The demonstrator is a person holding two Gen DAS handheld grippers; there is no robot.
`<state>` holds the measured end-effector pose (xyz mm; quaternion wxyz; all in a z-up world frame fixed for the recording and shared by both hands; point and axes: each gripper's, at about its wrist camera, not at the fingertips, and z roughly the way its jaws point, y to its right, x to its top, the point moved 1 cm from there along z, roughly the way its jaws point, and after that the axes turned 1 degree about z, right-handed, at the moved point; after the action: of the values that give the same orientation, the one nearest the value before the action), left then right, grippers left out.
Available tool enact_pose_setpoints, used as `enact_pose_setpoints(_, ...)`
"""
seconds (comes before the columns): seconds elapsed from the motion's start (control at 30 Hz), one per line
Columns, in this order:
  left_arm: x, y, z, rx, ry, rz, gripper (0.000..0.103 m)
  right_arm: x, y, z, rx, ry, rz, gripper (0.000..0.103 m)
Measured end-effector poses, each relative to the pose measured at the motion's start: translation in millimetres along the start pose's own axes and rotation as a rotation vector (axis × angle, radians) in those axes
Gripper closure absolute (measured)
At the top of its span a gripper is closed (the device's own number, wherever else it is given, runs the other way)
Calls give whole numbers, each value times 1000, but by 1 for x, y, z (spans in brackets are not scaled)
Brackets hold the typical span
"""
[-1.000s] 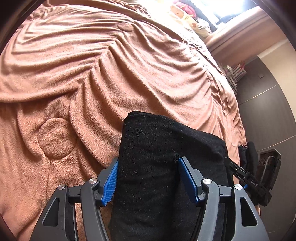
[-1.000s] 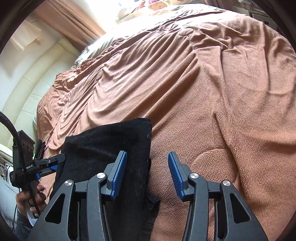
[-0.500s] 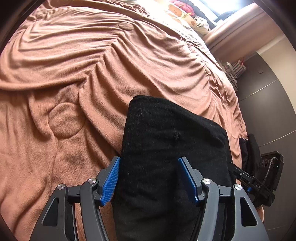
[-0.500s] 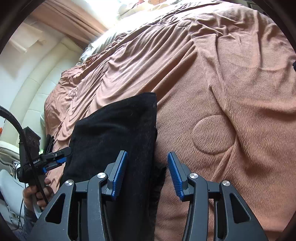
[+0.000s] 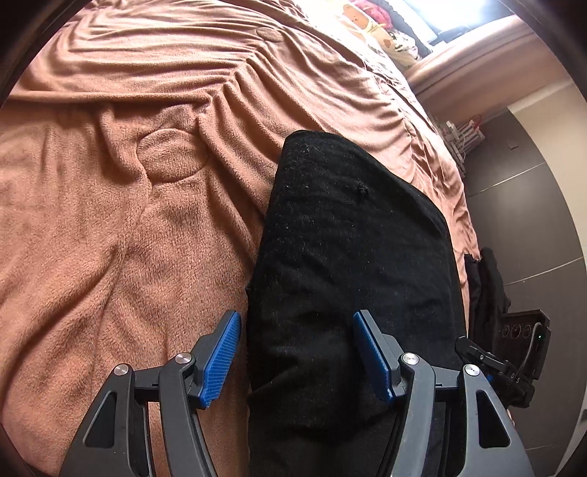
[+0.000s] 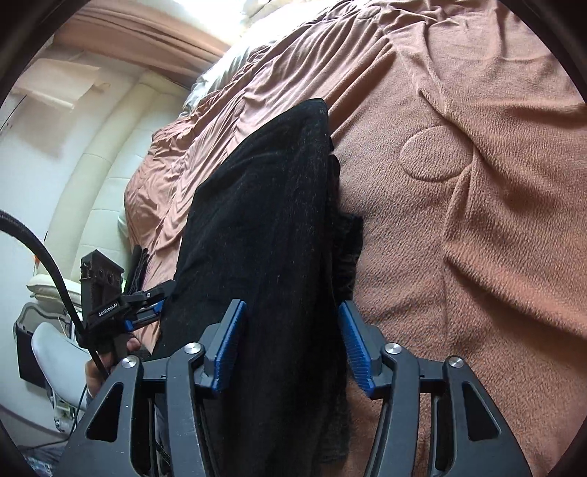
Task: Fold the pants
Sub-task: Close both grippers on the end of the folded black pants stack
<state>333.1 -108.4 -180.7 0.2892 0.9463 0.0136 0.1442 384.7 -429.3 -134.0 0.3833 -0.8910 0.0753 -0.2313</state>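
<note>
Black pants, folded into a long thick strip, lie on a brown fleece blanket. My left gripper stands open over their near end. Its left pad hangs just off the cloth's left edge and its right pad hangs over the cloth. In the right wrist view the pants run away from my right gripper, whose jaws are opening with the pants' right edge between them. The pads do not press on the cloth. Each gripper also shows in the other's view: the right gripper and the left gripper.
The blanket covers a wide bed, with a cream padded headboard along one side. Soft toys lie at the far end by the window. A dark wall panel and a white chair flank the near corner.
Both grippers have drawn back along the pants, so more of the black strip now shows ahead of them. The right jaws stand a little wider. The pants have stayed on the blanket.
</note>
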Motion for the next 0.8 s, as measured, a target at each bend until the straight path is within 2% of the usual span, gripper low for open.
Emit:
enact_pose_setpoints(0.03,-2,0,-1,-2,-1,-1,38,-1,3,-1,10,-10,4,32)
enact_pose_setpoints(0.07,-4,0,-1,-3,-1,1,38,-3,3,0,15,-20,3,30)
enact_pose_setpoints(0.23,-7,-2,3,-9,-9,-5,38,-1,14,5,32,-49,10,28)
enact_pose_setpoints(0.6,4,-2,25,-58,-35,-25,38,25,41,23,136,-62,46,27)
enact_pose_setpoints(0.67,5,-1,27,-59,-35,-36,39,29,41,27,140,-63,33,28)
enact_pose_setpoints(0.7,6,0,26,-56,-30,-37,43,29,39,30,141,-64,26,30)
enact_pose_setpoints(0.8,5,8,20,-34,-8,-11,50,29,39,32,161,-71,13,42)
